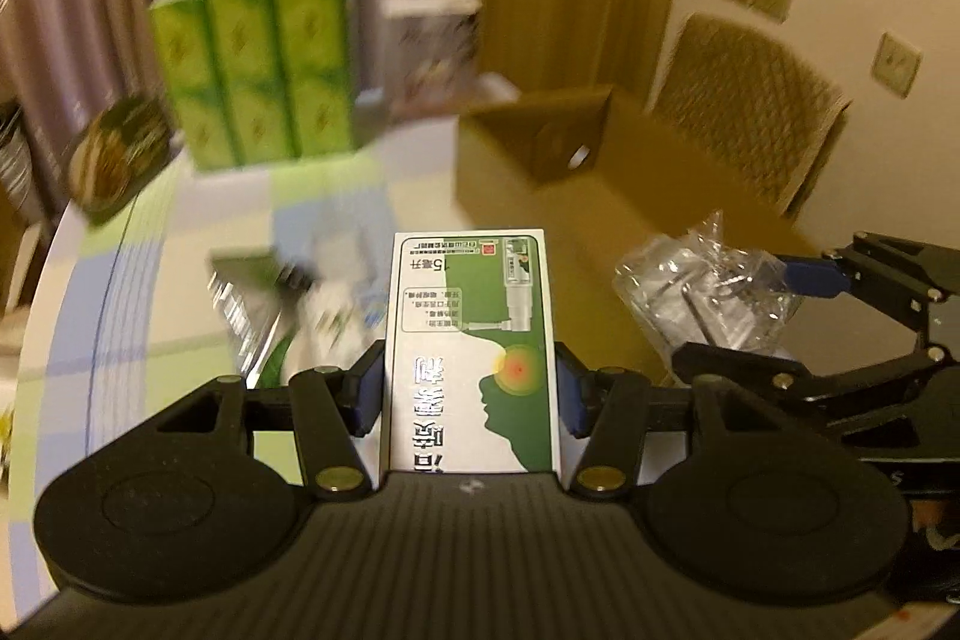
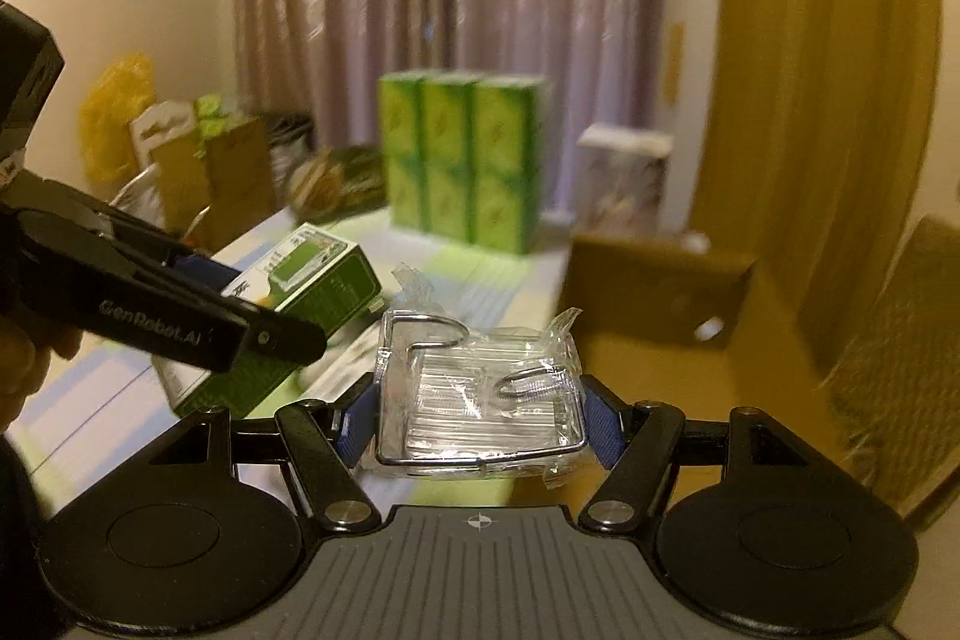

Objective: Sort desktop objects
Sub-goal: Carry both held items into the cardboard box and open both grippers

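While the left gripper (image 1: 470, 388) pinches a green box (image 1: 471, 340), the right gripper (image 2: 480, 415) clamps a clear packet (image 2: 480, 394) beside the carton (image 2: 654, 280).

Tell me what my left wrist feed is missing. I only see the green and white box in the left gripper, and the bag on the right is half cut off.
Observer: The right wrist view shows the clear plastic packet whole, clamped in the right gripper, with bent metal wire hooks inside.
Operator: Describe the box's hidden side.
Observer: The medicine box has a dark green side panel with small print, too blurred to read. The left gripper grips it.
Operator: Report what lies left of the table.
Observer: Bags are piled against the wall there, including a yellow plastic bag.
Operator: Check the cardboard box.
Observer: The cardboard box is open, just beyond the packet.
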`<state>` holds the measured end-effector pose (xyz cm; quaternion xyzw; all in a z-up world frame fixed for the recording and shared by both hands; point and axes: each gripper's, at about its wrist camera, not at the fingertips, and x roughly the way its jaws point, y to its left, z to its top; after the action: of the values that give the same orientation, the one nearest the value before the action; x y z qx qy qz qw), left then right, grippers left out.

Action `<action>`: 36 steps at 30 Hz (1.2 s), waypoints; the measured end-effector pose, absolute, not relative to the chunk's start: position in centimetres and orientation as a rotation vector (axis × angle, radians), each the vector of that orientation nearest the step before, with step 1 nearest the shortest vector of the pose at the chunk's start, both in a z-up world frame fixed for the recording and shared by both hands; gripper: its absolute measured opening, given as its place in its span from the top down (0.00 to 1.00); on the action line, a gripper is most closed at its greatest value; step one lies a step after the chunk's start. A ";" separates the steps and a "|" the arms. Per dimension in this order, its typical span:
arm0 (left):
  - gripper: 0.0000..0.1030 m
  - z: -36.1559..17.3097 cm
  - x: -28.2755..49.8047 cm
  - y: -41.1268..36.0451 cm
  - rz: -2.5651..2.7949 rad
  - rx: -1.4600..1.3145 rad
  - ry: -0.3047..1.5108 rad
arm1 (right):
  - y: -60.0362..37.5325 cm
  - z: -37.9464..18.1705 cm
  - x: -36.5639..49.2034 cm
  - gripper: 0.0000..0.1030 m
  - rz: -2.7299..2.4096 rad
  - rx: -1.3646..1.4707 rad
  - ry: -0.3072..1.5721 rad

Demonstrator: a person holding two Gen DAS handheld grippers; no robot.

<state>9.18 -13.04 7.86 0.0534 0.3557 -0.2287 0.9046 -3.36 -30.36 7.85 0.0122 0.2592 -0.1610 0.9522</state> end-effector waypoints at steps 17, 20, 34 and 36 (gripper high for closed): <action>0.52 7.0 14.6 -25.6 -0.622 0.120 0.774 | -41.9 6.4 -5.3 0.36 -0.529 0.062 0.590; 0.51 6.2 15.4 -26.7 -0.628 0.120 0.786 | -42.6 5.8 -5.4 0.36 -0.530 0.072 0.596; 0.50 4.9 17.2 -27.1 -0.599 0.084 0.815 | -43.2 4.0 -5.1 0.36 -0.528 0.077 0.628; 0.50 5.2 17.0 -26.7 -0.595 0.084 0.807 | -43.1 3.9 -5.0 0.36 -0.527 0.078 0.628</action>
<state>16.98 -26.72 5.22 0.0400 0.3865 -0.2853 0.8762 -4.98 -43.08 3.89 0.0381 0.3053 -0.2560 0.9164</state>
